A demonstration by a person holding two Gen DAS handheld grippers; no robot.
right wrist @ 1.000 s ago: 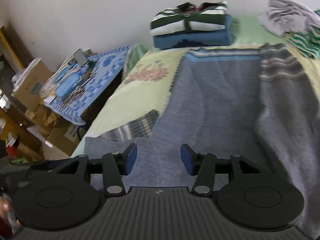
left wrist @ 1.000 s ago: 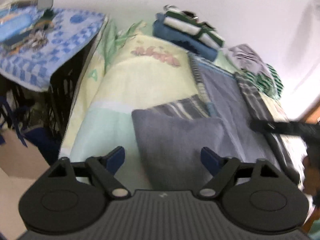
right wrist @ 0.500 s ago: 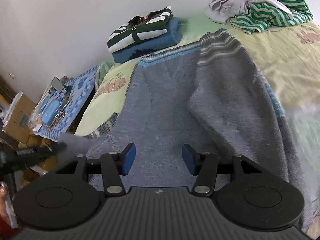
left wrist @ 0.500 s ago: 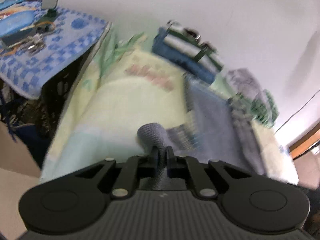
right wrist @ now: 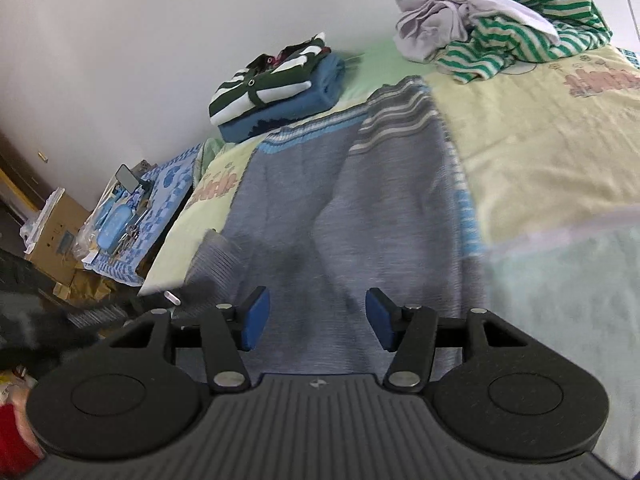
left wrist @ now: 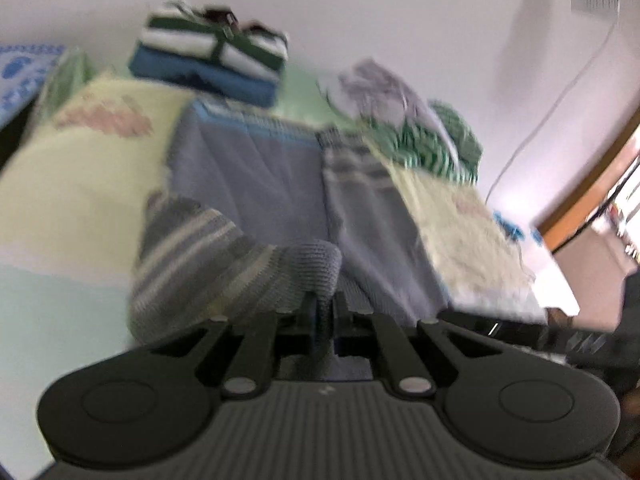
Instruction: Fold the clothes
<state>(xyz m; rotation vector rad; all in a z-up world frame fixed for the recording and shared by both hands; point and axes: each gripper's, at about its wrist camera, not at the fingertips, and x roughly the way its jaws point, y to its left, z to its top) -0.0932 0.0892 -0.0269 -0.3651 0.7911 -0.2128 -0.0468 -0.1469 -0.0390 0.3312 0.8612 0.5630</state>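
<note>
**Left hand-held gripper pinches the sweater sleeve, right one hangs apart above the body**

The grey sweater [right wrist: 384, 208] lies spread flat on the bed [right wrist: 540, 152], its blue-trimmed hem towards the wall, and it is the landmark here. At the sweater's near edge the left hand-held gripper [left wrist: 325, 312] is clamped tight on a bunched fold of grey knit, and the striped sleeve [left wrist: 192, 256] rises off the sheet and drapes away from that pinch; the left view is smeared with blur. The right hand-held gripper [right wrist: 316, 320] sits above the sweater's near part, fingers [right wrist: 254, 316] well apart and nothing between them. Its other sleeve [right wrist: 396, 120] lies folded over the sweater's body, cuff stripes near the hem. Beyond the hem, by the wall, sits a folded stack [right wrist: 280, 92]: a green-and-white striped top on a blue one. Beyond the sweater's far corner is a loose heap of clothes [right wrist: 500, 28], pale grey and green-striped. Past the bed's edge from the sweater, a table [right wrist: 160, 200] under a blue checked cloth carries small clutter.
</note>
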